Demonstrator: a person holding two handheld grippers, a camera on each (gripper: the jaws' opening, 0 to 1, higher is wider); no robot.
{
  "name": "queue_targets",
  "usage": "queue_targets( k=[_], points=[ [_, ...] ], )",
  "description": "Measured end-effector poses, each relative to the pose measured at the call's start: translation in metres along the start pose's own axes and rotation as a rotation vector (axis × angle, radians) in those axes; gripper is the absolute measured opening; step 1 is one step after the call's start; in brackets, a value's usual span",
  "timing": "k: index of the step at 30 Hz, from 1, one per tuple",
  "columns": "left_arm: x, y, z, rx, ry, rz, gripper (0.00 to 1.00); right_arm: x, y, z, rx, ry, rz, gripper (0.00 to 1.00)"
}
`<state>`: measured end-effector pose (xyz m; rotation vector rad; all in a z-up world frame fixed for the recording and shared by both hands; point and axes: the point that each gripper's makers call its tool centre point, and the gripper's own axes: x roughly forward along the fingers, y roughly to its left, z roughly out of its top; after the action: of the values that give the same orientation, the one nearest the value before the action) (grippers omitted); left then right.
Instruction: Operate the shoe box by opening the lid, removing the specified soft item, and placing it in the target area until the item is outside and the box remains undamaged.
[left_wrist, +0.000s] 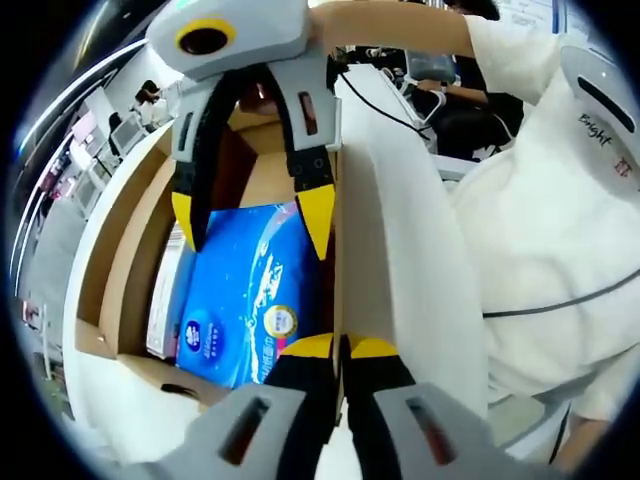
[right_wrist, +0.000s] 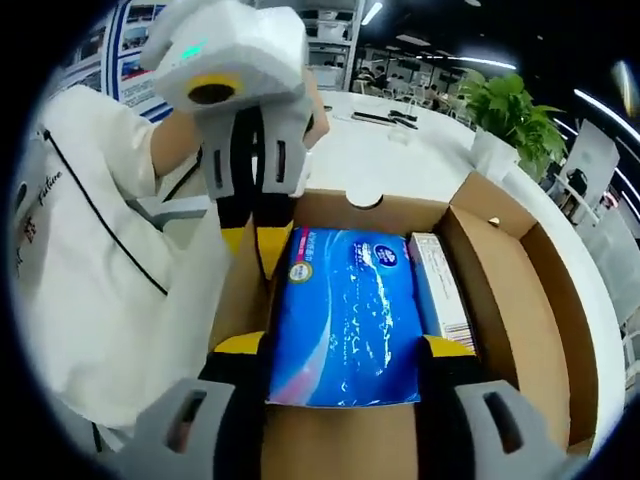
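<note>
The shoe box lies open, brown cardboard inside, with its white lid standing upright at one side. My left gripper is shut on the lid's edge; in the right gripper view the left gripper reaches down at the box's left wall. A blue soft tissue pack lies in the box, and my right gripper straddles it with both yellow tips against its sides. In the left gripper view the right gripper comes down from above onto the same blue pack.
A slim white carton lies in the box beside the pack. The box rests on a white round table with a potted plant at its far side. A person in a white shirt stands close behind the lid.
</note>
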<state>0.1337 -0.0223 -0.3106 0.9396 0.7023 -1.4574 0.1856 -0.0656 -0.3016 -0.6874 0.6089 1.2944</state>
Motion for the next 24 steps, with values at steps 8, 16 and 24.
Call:
queue_targets(
  k=[8,16,24],
  points=[
    [0.0000,0.0013,-0.0006,0.001,0.002,0.001,0.02,0.0035,-0.0012,-0.0006,-0.039,0.029,0.012,0.62],
    [0.0001,0.0008,-0.0004,0.005,0.002,0.002,0.02,0.0006,-0.0018,0.0053,-0.096,-0.036,0.005,0.60],
    [-0.0001,0.0005,0.0000,-0.001,-0.001,0.001,0.02,0.0035,0.0030,0.0068,-0.098,0.018,0.022,0.61]
  ],
)
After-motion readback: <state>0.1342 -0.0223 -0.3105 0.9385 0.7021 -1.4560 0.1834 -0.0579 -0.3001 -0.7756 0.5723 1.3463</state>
